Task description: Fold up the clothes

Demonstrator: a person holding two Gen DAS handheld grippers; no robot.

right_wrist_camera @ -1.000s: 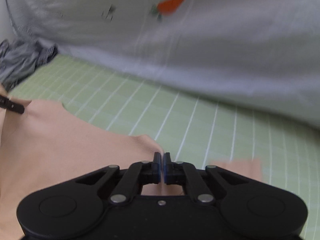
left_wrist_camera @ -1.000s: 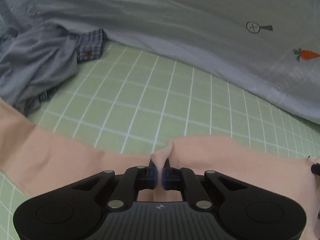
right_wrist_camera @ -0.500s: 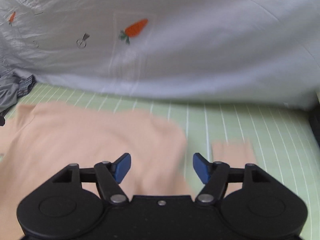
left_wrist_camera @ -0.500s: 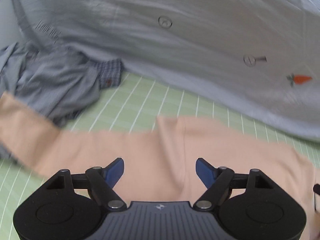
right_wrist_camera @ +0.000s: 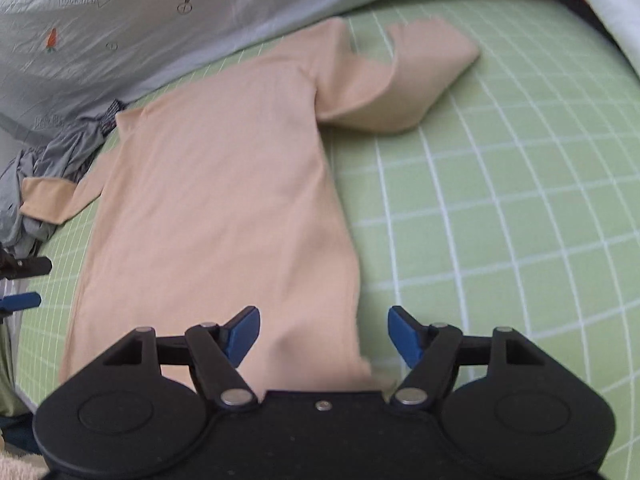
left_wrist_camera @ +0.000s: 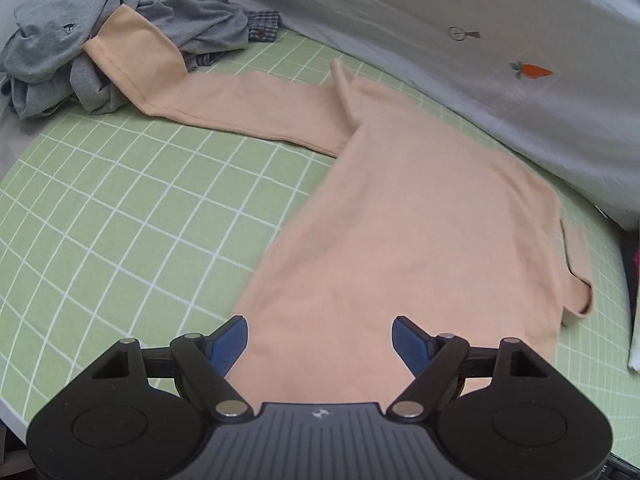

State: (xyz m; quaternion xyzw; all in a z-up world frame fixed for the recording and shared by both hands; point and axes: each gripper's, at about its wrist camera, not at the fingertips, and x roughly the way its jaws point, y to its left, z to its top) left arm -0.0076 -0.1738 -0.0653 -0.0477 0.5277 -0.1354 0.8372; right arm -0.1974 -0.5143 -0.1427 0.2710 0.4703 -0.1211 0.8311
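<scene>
Since one second ago, both grippers have released the peach long-sleeved shirt (left_wrist_camera: pixel 420 216) and drawn back from it. At that time each gripper was clamped on a pinch of the fabric; half a second ago both had opened. We now hold the left gripper (left_wrist_camera: pixel 319 338) and the right gripper (right_wrist_camera: pixel 323 330) with fingers wide apart and nothing between them, each above the near hem.

We judge this to mean that the spreading step is complete and folding proper has not begun. The shirt lies flat on the bed (left_wrist_camera: pixel 132 216), body lengthwise away from us, collar end toward the grey carrot-print duvet (left_wrist_camera: pixel 460 12).

Ordered by extent:

1. Body panel: smooth, no large wrinkles visible.
2. Left sleeve (left_wrist_camera: pixel 240 100): stretched sideways, its cuff resting on the pile of grey clothes (left_wrist_camera: pixel 80 28).
3. Right sleeve (right_wrist_camera: pixel 400 80): bent back on itself beside the shoulder.

We judge that the sleeves need folding inward next; the left cuff must first come off the pile.

No containers are visible in either view; the unfolded clothes sit loose on the bed.
</scene>
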